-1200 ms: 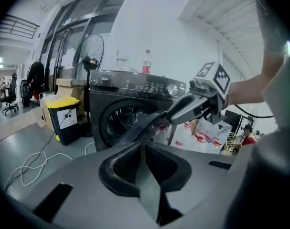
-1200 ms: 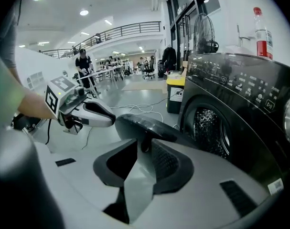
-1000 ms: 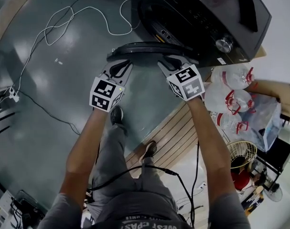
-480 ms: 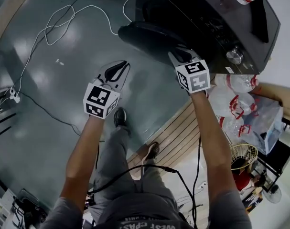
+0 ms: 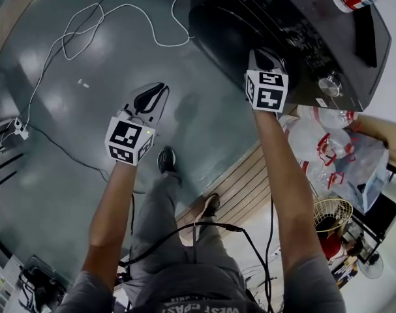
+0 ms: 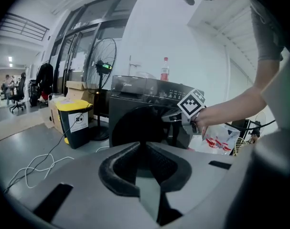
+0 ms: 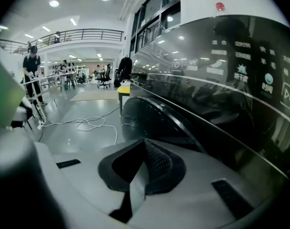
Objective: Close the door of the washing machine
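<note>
The door (image 5: 227, 31) is found directly ahead of the right claw (image 5: 266, 59), just closed on nothing. The left claw (image 5: 152, 96), also shut empty, is held well away.

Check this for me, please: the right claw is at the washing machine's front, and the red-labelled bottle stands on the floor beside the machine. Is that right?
Not quite. The bottle stands on top of the washing machine, not on the floor; the left gripper view shows it upright there. The rest holds: the right claw is at the machine's front.
</note>
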Demonstrator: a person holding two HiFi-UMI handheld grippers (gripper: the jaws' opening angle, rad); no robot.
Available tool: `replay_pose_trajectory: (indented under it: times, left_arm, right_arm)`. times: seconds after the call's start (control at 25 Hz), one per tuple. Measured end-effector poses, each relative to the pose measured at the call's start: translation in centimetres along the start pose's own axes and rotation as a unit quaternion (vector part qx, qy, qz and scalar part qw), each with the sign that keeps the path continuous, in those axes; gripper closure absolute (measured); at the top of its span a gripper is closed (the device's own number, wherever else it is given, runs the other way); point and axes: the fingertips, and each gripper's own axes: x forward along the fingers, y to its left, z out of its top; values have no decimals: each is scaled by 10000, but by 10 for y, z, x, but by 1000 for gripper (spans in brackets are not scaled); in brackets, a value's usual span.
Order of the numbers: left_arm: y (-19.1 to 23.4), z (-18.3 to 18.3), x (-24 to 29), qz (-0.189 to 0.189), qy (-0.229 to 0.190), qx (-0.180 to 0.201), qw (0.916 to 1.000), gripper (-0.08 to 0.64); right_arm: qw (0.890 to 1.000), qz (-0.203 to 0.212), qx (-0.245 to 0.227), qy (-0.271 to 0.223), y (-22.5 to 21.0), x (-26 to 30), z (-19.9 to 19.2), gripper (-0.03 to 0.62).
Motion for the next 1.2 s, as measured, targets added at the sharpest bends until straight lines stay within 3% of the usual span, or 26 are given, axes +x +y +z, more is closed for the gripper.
replay_pose_trajectory:
  times: [0.16,0.48,0.68,0.92,1.2]
  left_arm:
    - [6,0,-6,19,10,20,10000,518]
    - [18,8,-33,201,-57,88,9997,518]
    - [21,17,-56,391,-176,94,9990,518]
    - [5,50,-75,446,-421,324,9976,518]
    - [-38,121,-136,602,-792,782,9920,518]
  right_arm:
    - [9995,-178,-53,-261,5,8,24,566]
    - [9995,22,322,-40,13,23,21,566]
    - [9964,618,502,298,18,23,20,565]
    - [9937,1064,335,-121,10,-44,58,563]
    - [9817,1599,371,-961,31,-177,110,537]
